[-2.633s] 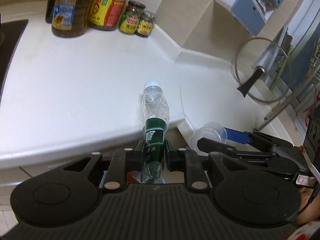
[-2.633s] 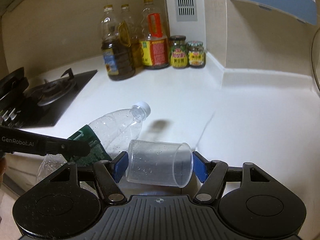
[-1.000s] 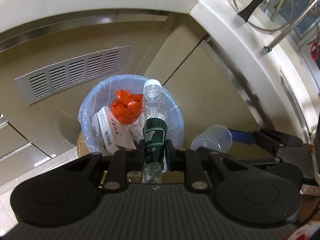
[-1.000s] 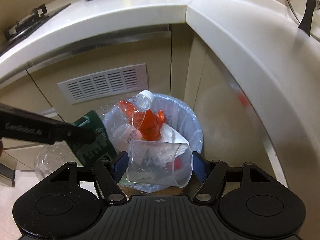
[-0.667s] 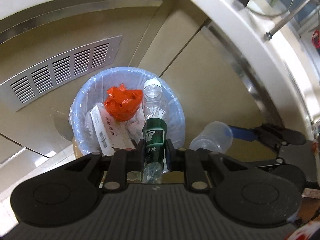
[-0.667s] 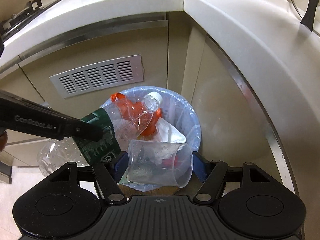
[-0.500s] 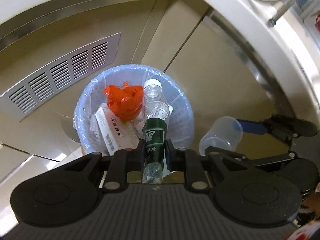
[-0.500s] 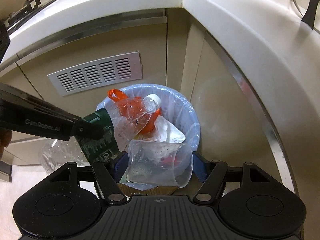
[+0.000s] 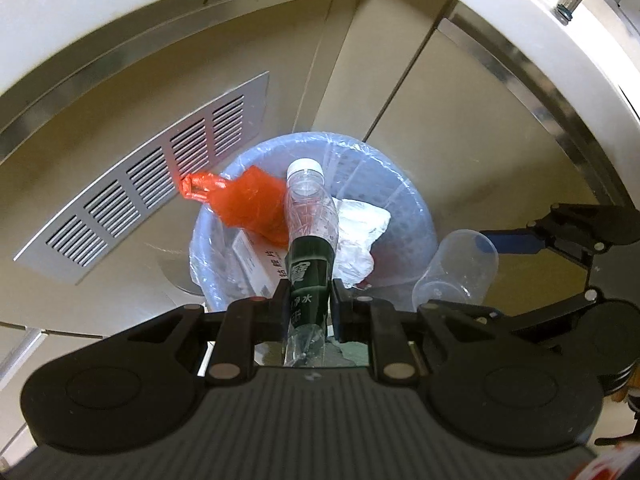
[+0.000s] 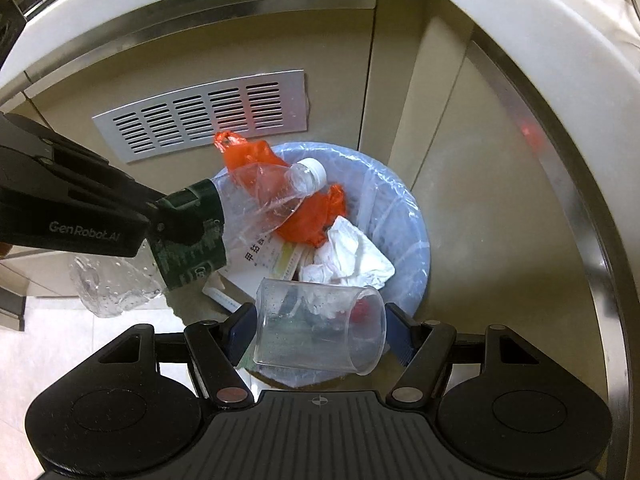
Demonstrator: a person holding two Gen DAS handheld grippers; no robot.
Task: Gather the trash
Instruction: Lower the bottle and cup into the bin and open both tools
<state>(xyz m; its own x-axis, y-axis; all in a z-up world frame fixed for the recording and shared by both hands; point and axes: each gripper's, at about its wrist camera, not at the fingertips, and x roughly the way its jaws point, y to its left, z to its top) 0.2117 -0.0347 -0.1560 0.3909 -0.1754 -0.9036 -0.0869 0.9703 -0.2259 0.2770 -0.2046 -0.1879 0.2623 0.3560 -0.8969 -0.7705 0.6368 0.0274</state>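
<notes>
My left gripper [image 9: 310, 300] is shut on a crushed clear plastic bottle [image 9: 310, 216] with a dark green label and white cap; its neck points down over the bin. In the right wrist view the same bottle [image 10: 256, 196] hangs over the bin's left rim, held by the left gripper [image 10: 172, 228]. My right gripper [image 10: 320, 332] is shut on a clear plastic cup [image 10: 320, 332] lying sideways between the blue pads, over the bin's near rim. The cup [image 9: 460, 276] also shows at right in the left wrist view. Below stands a round bin [image 10: 404, 216] lined with a pale blue bag.
Inside the bin lie an orange plastic bag [image 10: 308, 220], crumpled white paper [image 10: 352, 260] and a printed carton [image 10: 260, 256]. Beige cabinet doors with a slatted metal vent [image 10: 200, 116] stand behind it. The white countertop edge [image 10: 520, 20] curves overhead.
Both grippers have sunk lower and closer over the bin, which now looks larger. The bottle and the cup stay gripped as before.
</notes>
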